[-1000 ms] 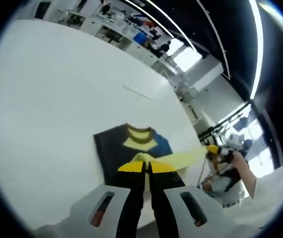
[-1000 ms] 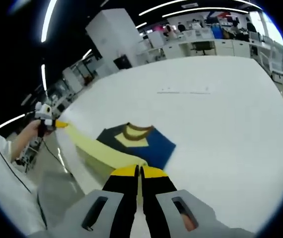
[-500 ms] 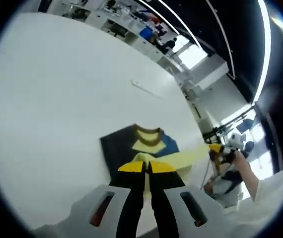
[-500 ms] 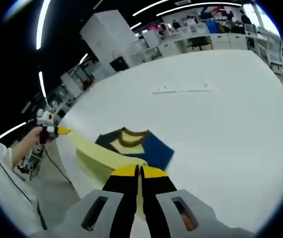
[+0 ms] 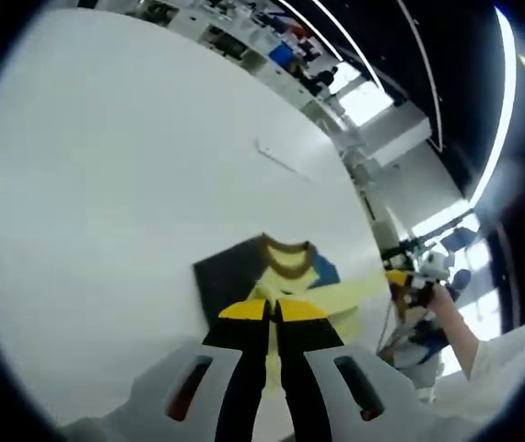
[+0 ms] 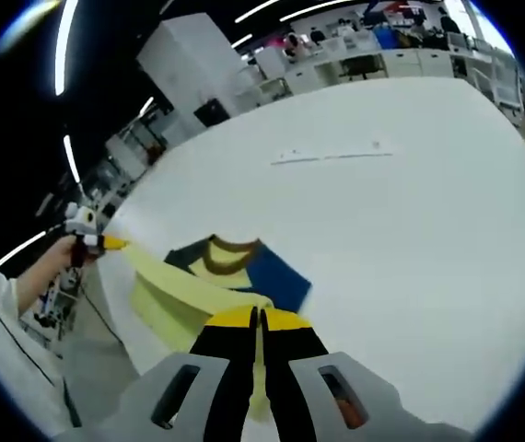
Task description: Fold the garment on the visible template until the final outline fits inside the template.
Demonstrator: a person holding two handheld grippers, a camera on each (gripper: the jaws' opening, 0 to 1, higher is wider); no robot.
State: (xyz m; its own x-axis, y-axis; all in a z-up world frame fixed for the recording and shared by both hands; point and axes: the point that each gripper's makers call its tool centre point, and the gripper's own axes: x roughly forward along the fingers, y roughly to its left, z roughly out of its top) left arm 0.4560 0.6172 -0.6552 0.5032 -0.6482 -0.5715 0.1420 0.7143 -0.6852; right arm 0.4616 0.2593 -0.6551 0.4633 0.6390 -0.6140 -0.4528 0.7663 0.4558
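— Looking along the left hand-held gripper (image 5: 273,311), what was it doing?

— Its jaws were closed on the yellow hem of the garment (image 5: 244,276), which lay on the white tabletop (image 5: 106,184), navy body and brown collar flat.

— And the right hand-held gripper (image 6: 258,318)?

— Clamped on the same yellow edge, stretched taut across to the other gripper, raised above the tabletop.

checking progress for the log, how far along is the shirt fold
Partly done: the shirt lies on the white table, its collar end flat. In hand: both tools, left and right, shut on the lifted yellow hem. Left: laying that hem over and fitting the template; no template outline is discernible.
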